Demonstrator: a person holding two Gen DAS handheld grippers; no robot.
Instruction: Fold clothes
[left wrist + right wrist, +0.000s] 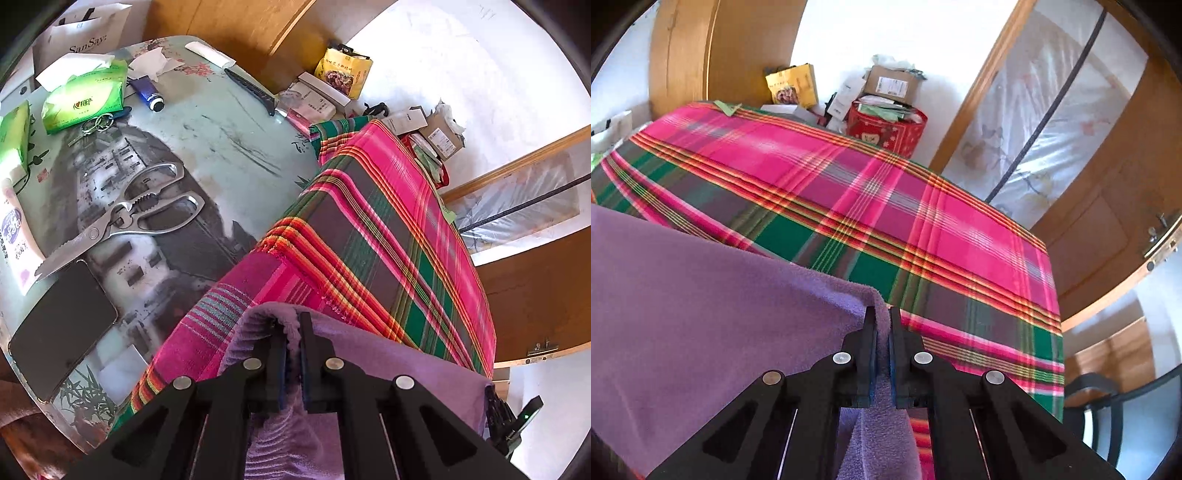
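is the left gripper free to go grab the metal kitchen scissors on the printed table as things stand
Probably not yet. The left gripper is shut on an edge of the purple fleece cloth, so it would have to let go first. The metal kitchen scissors lie uncovered on the printed table, with nothing blocking the way.

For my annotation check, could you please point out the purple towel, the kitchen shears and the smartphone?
purple towel [701, 295], right wrist view, flat middle of the cloth.
kitchen shears [129, 218], left wrist view, near the pivot.
smartphone [62, 325], left wrist view, centre of the dark screen.
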